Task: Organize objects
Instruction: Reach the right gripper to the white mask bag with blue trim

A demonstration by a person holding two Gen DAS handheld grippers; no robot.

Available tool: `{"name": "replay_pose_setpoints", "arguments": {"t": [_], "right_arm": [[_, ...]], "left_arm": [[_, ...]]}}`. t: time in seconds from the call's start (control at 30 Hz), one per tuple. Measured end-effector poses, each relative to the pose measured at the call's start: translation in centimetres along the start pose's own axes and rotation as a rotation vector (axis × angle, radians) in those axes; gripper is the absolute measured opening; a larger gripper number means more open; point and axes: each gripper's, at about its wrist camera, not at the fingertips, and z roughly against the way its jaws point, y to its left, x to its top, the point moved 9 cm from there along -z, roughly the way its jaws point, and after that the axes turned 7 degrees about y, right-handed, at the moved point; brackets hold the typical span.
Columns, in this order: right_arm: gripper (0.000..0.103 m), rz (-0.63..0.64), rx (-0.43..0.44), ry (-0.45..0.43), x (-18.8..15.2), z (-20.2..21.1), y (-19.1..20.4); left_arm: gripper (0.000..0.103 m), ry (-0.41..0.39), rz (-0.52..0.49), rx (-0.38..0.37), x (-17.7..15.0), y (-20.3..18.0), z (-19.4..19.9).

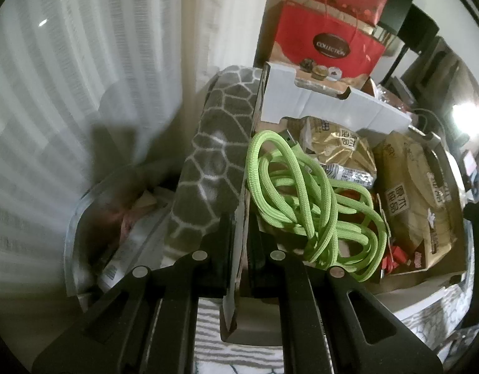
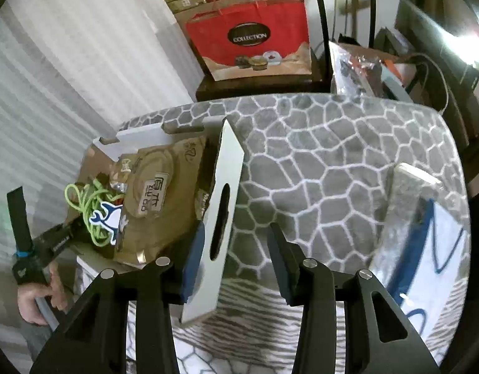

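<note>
An open white cardboard box [image 1: 333, 106] sits on a grey stone-pattern blanket [image 2: 333, 155]. Inside lie a tangled lime-green rope [image 1: 302, 193], a large brown snack bag [image 1: 408, 193] and a gold packet [image 1: 336, 146]. My left gripper [image 1: 241, 233] is shut on the box's left wall flap. In the right wrist view it shows at the box's far side [image 2: 65, 237], held by a hand [image 2: 36, 293]. My right gripper [image 2: 238, 258] stands open around the other flap [image 2: 224, 187], the one with a handle slot. That flap leans by the left blue pad [image 2: 194, 258], and the right pad stays apart.
A red "COLLECTION" gift bag [image 2: 252, 37] stands on a dark stand behind the blanket, with boxes stacked above. White curtains [image 1: 68, 93] hang on the left. A silver pouch with blue print [image 2: 426, 233] lies at right. A clear plastic bin [image 1: 93, 224] sits beside the blanket.
</note>
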Motion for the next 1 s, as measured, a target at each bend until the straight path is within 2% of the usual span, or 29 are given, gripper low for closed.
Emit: {"name": "replay_pose_setpoints", "arguments": {"t": [0.13, 0.27, 0.33, 0.4, 0.57, 0.8, 1.0], "right_arm": [[0.036, -0.036, 0.056, -0.006, 0.2, -0.4, 0.4], [0.033, -0.040, 0.115, 0.030, -0.3, -1.7, 1.5], [0.025, -0.043, 0.128, 0.044, -0.6, -2.5, 1.7], [0.022, -0.045, 0.151, 0.044, -0.7, -2.7, 2.0], [0.022, -0.026, 0.109, 0.010, -0.5, -1.9, 1.6], [0.022, 0.000, 0.029, -0.071, -1.0, 2.3, -0.7], [0.022, -0.047, 0.013, -0.051, -3.5, 2.8, -4.2]], "left_arm": [[0.008, 0.000, 0.000, 0.006, 0.1, 0.0, 0.0], [0.008, -0.001, -0.002, 0.007, 0.0, -0.1, 0.0], [0.008, -0.001, -0.001, 0.003, 0.0, -0.2, 0.0], [0.008, 0.003, -0.001, -0.006, -0.1, -0.3, 0.1], [0.008, 0.005, -0.007, -0.023, -0.5, -1.5, 0.4], [0.008, -0.018, -0.075, -0.068, -1.2, -5.7, 1.7], [0.008, -0.038, -0.130, -0.058, -2.0, -8.6, 2.7]]}}
